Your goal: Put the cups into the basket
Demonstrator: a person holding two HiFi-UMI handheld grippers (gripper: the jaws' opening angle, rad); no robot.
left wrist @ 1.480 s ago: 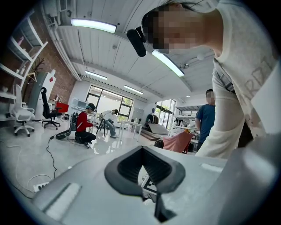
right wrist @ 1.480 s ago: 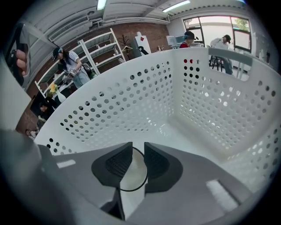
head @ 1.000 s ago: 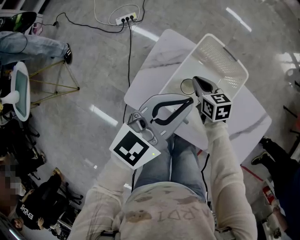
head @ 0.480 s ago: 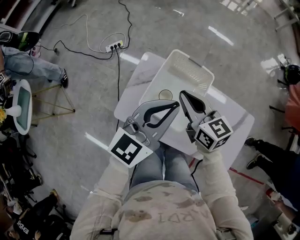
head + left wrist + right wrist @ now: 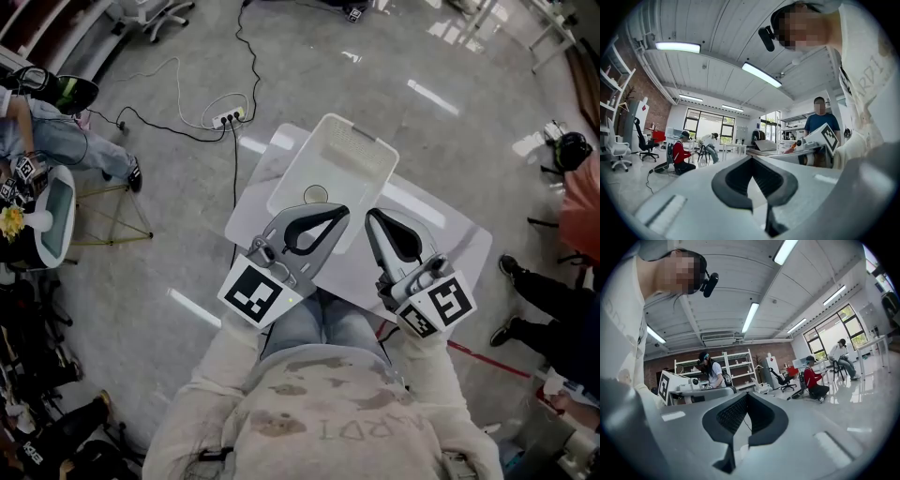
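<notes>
The white basket (image 5: 349,150) stands on the white table (image 5: 255,197). One cup (image 5: 316,195) is already inside it, with its mouth upward as far as I can judge, at the corner of the basket nearest to the left gripper (image 5: 341,211). I see no other cup on the table around the basket, so in my judgement the placing step is done or almost done, and this moment is a pause between moves. Both grippers hang on the person's side of the basket, close to its front wall. The left gripper is just in front of the corner with the cup, and the right gripper (image 5: 371,216) is in front of the other front corner. In the left gripper view the two jaws are pressed together at the tips and nothing is between them. The right gripper view shows the same: the tips meet and the pads are empty. Both of these views look up at the ceiling (image 5: 717,70) and into the room, not toward the basket, so the grippers seem tilted upward. If another cup waits somewhere out of sight, the next move would call for turning one gripper down, opening its jaws enough for the cup's wall, closing on the rim and carrying the cup over the basket. If there is none, it is only necessary to take the grippers away from the basket.
</notes>
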